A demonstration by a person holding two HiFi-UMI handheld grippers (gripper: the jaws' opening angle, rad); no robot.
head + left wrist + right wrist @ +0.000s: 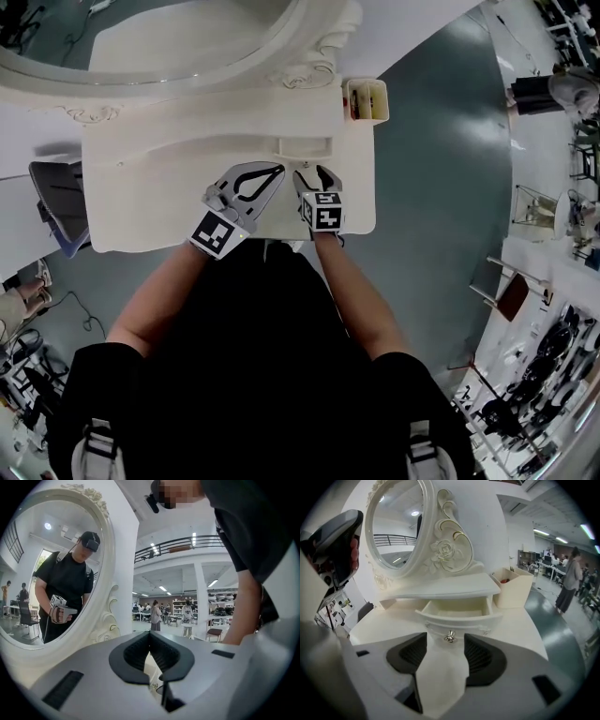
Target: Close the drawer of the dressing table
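The white dressing table stands in front of me, and its small drawer under the mirror shelf is pulled out. In the right gripper view the drawer looks empty, and its metal knob shows in the gap between the jaw tips, untouched. My right gripper is open and points down at the drawer front. My left gripper hovers over the tabletop just left of the drawer. It is shut with nothing between its jaws, which meet at the tip.
An oval mirror in an ornate frame rises behind the drawer. A small open box with items sits at the table's back right corner. A dark chair stands left of the table. Grey floor lies to the right, with people and furniture beyond.
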